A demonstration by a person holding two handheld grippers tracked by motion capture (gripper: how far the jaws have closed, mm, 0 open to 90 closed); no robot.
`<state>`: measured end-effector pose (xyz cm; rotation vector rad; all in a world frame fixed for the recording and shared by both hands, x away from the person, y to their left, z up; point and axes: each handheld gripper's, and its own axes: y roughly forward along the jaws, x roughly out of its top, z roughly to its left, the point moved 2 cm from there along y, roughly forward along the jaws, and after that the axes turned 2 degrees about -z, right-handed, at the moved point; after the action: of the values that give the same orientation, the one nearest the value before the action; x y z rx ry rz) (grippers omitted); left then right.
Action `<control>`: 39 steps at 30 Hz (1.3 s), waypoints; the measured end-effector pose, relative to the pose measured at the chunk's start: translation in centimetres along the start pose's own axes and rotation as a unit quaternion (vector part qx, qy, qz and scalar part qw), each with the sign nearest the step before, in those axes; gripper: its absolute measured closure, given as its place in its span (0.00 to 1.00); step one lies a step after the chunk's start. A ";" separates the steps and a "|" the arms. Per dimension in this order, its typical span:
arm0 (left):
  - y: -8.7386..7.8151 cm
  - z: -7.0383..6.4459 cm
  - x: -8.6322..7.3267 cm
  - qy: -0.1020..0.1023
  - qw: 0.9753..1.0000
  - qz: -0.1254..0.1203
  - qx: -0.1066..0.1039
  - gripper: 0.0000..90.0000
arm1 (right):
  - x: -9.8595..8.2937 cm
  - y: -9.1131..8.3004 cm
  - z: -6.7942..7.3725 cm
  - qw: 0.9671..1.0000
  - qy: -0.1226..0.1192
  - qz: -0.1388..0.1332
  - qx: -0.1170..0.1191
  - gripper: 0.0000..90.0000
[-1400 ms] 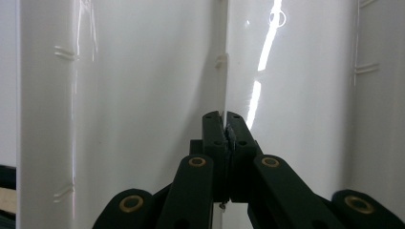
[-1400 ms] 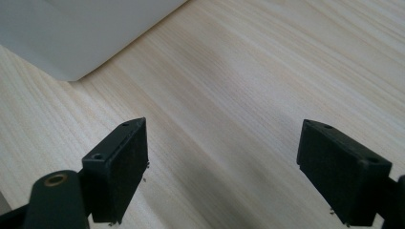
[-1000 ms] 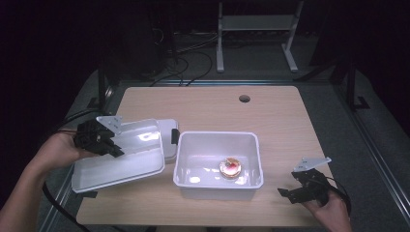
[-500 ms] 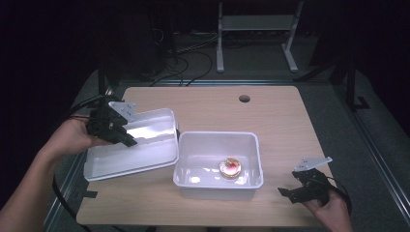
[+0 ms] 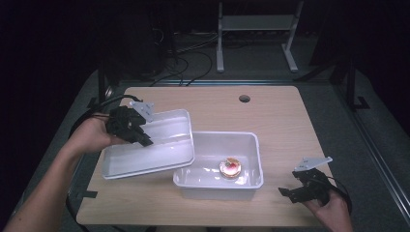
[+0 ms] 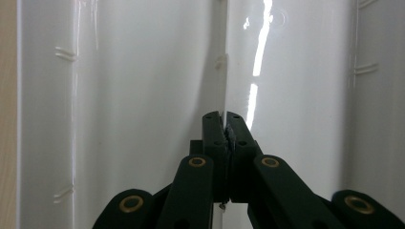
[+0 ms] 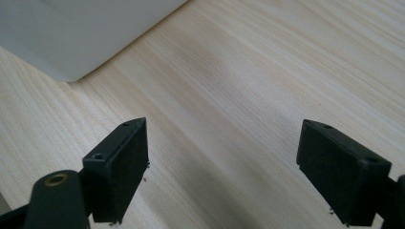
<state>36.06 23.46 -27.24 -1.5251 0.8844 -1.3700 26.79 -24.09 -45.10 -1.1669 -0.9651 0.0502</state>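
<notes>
A white plastic lid (image 5: 154, 145) hangs tilted above the table's left half, its right edge over the rim of the white bin (image 5: 251, 159). My left gripper (image 5: 138, 133) is shut on the lid's edge; in the left gripper view the jaws pinch a thin rim of the lid (image 6: 143, 71), and the left gripper (image 6: 224, 119) shows no gap. Inside the bin lies a small round pastry with a red centre (image 5: 230, 167). My right gripper (image 5: 295, 191) rests open near the table's front right corner, and in the right gripper view the right gripper (image 7: 222, 157) has bare wood between its fingers.
The wooden table (image 5: 290, 125) has a round cable hole (image 5: 244, 98) at the back. A corner of the bin (image 7: 86, 33) shows beyond the right jaws. Dark floor, cables and a metal stand (image 5: 256, 29) lie behind the table.
My left gripper has carried the lid up and to the right, from the table's left edge to partly over the bin. The right gripper has stayed put.
</notes>
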 end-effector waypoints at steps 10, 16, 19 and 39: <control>0.8 -0.2 2.5 0.009 1.000 -0.003 -0.001 0.99 | 0.0 0.0 -0.1 1.000 -0.002 0.000 0.001 0.20; 1.0 -0.4 5.2 0.026 1.000 -0.002 0.000 0.99 | 0.0 -0.2 0.0 1.000 0.000 -0.002 0.001 0.20; 1.3 -0.6 6.2 0.034 0.999 -0.002 -0.001 0.99 | 0.0 -0.3 -0.1 1.000 -0.001 -0.004 0.000 0.20; 6.2 -1.5 11.8 0.066 0.997 0.012 -0.040 0.99 | 0.1 -0.6 -0.1 1.000 0.004 -0.013 0.002 0.20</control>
<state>36.48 10.16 -28.69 -1.4927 1.0464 -1.4455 26.60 -24.41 -44.57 -1.1500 -0.9724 0.0275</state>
